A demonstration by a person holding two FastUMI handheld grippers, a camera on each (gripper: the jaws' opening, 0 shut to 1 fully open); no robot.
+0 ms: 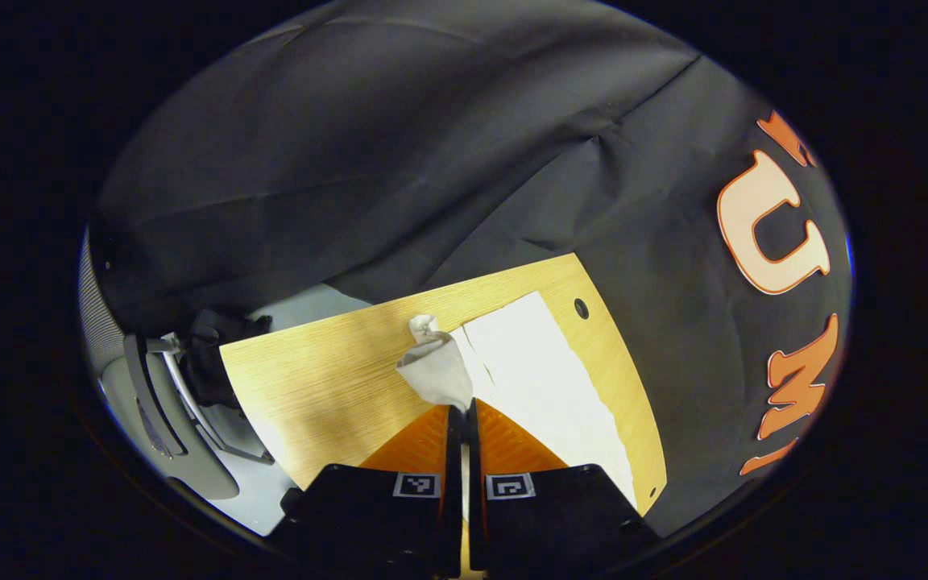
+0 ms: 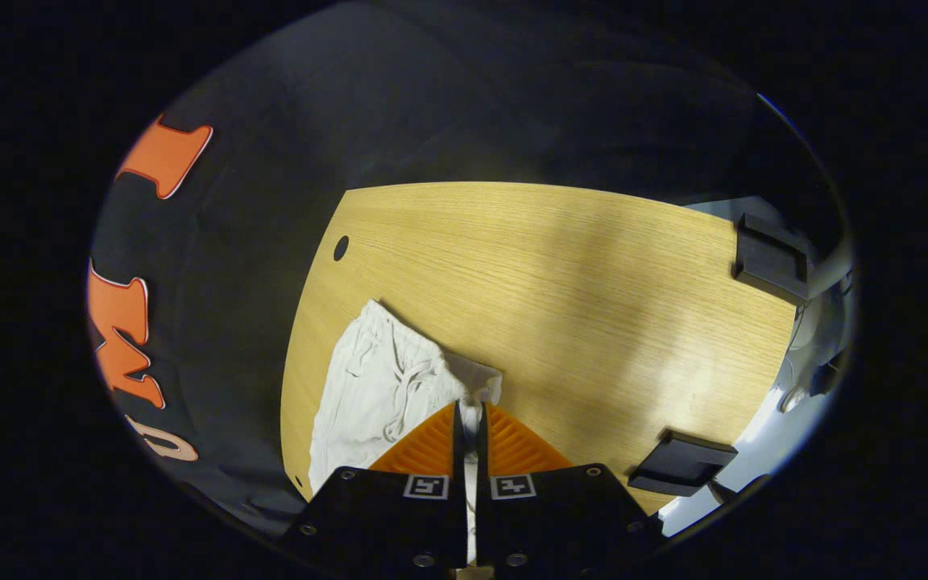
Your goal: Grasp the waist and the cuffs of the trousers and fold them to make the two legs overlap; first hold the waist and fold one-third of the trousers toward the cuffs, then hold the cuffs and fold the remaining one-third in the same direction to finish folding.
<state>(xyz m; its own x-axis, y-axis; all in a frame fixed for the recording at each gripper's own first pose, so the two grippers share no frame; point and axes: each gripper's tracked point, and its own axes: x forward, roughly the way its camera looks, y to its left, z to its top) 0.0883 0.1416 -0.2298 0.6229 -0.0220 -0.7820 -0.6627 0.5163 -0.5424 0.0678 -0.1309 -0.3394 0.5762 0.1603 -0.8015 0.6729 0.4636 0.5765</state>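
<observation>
Wood-grain table point(image 2: 561, 266) sitting in a booth with black cloth walls point(image 1: 399, 161); dark chair parts point(image 1: 150, 395) and pale floor showing past the table's edge.

Left gripper point(image 1: 461, 412): closed, pinching a corner of the pale trousers point(image 1: 544, 379) and lifting it into a small peak. Looks like the cuff end, judging by the plain straight edge. Rest of the fabric lying flat along the table's far side in the left gripper view, close to the cable hole point(image 1: 581, 308).

Right gripper point(image 2: 469, 412): closed too, fingers pressing on the waist end of the trousers point(image 2: 375, 387). Drawstring point(image 2: 412, 391) and gathered waistband lying just left of the fingers, flat on the table near its curved edge.

Progress, as a judgement: early. Both ends gripped, garment lying as one narrow strip, so the leg-over-leg fold is either just done or being done now; hard to tell which, no second layer edge clearly visible. Neither third-fold started: waist not yet brought toward the cuffs, cuffs not yet folded over.

Writing: square black-and-white marker tags point(image 2: 425, 486) on each gripper body, a pattern, not readable text. No brand or label visible on the trousers.
</observation>
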